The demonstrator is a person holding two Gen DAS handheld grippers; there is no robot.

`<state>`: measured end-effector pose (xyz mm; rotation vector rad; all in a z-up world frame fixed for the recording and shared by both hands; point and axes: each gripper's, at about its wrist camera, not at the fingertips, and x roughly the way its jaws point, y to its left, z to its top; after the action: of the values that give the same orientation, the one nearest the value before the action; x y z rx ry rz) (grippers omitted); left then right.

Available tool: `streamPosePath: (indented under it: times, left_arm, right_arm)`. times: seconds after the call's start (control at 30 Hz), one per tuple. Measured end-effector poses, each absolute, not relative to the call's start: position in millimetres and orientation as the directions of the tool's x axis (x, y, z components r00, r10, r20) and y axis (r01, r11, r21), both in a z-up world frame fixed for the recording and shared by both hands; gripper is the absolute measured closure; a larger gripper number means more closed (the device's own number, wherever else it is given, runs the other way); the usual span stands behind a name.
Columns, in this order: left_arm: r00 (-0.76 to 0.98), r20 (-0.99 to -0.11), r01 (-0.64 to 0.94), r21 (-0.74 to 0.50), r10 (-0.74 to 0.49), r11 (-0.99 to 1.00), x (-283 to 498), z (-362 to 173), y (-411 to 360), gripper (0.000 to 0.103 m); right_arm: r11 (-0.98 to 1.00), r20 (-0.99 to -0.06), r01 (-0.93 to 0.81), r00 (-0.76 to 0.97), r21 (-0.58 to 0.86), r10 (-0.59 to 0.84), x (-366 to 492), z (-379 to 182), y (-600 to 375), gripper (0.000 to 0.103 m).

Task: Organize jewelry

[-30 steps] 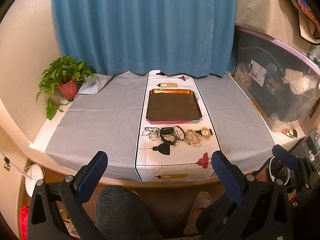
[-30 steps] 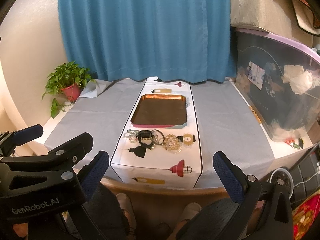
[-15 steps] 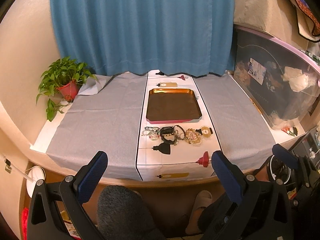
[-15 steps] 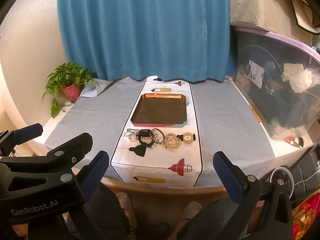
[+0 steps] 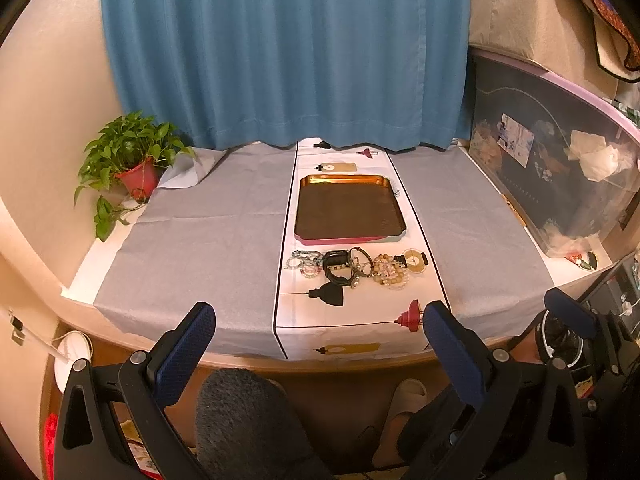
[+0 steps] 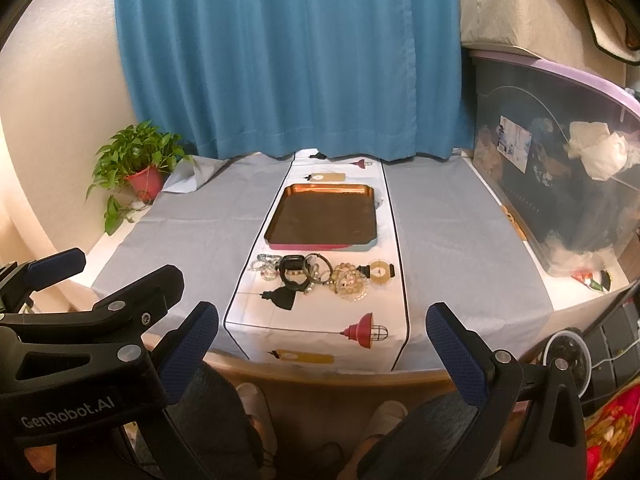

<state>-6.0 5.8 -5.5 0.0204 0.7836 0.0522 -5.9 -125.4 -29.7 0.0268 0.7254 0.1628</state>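
Note:
A pile of jewelry (image 5: 352, 268) lies on the white table runner: clear bead bracelets at the left, a black watch in the middle, tan bead bracelets at the right. It also shows in the right wrist view (image 6: 316, 276). Behind it sits an empty copper-rimmed tray (image 5: 347, 180), also seen in the right wrist view (image 6: 323, 189). My left gripper (image 5: 320, 340) is open and empty, held back over the table's near edge. My right gripper (image 6: 322, 340) is open and empty, also short of the table.
A potted plant (image 5: 132, 160) stands at the back left. A large clear storage bin (image 5: 560, 168) lines the right side, with a fabric box on top. A blue curtain (image 5: 280, 52) hangs behind the table. Grey cloths flank the runner.
Both grippers have drifted very slightly; the view of the table has barely shifted. The jewelry and tray have not moved.

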Motion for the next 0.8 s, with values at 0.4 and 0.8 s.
streamPosePath:
  times: [0.4,0.8]
  left_arm:
    - [0.693,-0.719,-0.038,0.043,0.058,0.998,-3.3,-15.4,1.0,0.0]
    - [0.644,-0.763,-0.032,0.053,0.061,0.998,30.6,-44.5,2.6,0.0]
  right_arm:
    - [0.986,-0.663,-0.143,0.731,0.081,0.16,-7.2,-35.2,-125.5,0.0]
    - [0.985,-0.701,-0.154,0.695,0.072,0.16,20.0,-59.0,-124.7,0.0]
